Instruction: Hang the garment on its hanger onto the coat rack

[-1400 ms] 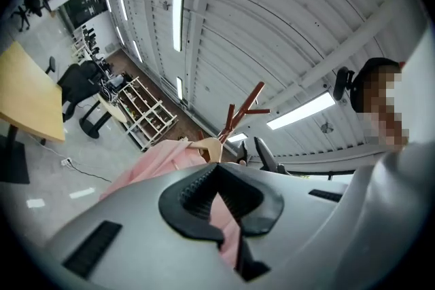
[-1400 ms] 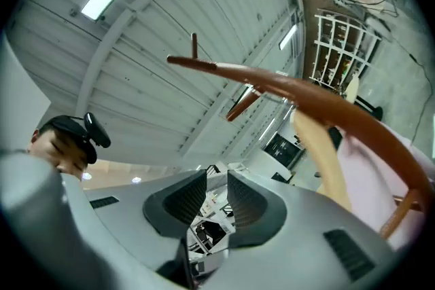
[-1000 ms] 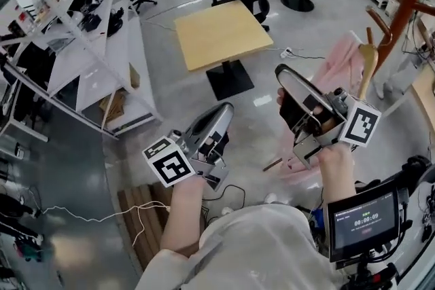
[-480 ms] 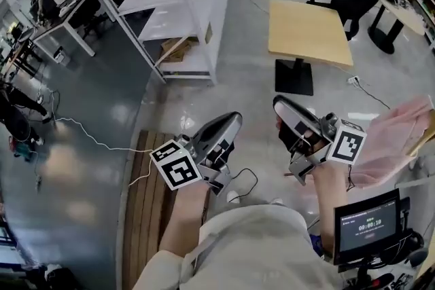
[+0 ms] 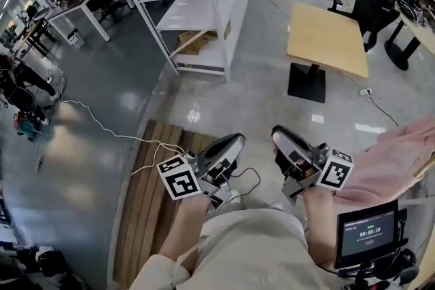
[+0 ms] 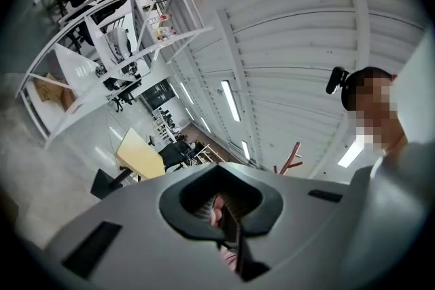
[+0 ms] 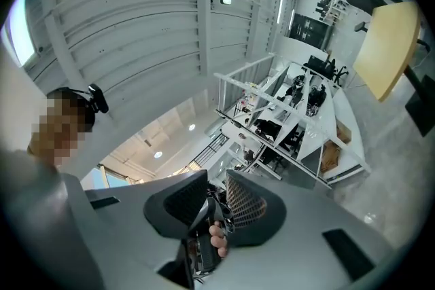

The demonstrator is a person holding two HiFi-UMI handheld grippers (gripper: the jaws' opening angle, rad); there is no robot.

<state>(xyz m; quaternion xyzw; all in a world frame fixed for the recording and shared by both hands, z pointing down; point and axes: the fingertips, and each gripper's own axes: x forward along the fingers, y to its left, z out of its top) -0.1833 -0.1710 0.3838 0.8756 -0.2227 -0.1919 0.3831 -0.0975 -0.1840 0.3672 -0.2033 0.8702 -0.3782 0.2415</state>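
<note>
Currently both grippers sit close to body, at near edge of head view. Left gripper [image 5: 228, 148] and right gripper [image 5: 287, 142]: jaws apart, nothing between them, only holder's finger showing behind. Pink garment [image 5: 401, 159] at right edge; hanger hook out of sight, so cannot tell whether it hangs on coat rack [image 6: 292, 158] or waits for pickup. Best to bring hook and rack peg back into sight before judging. Versus a second ago: view swung left, rack gone from head view, garment now at edge, grippers lower.
</note>
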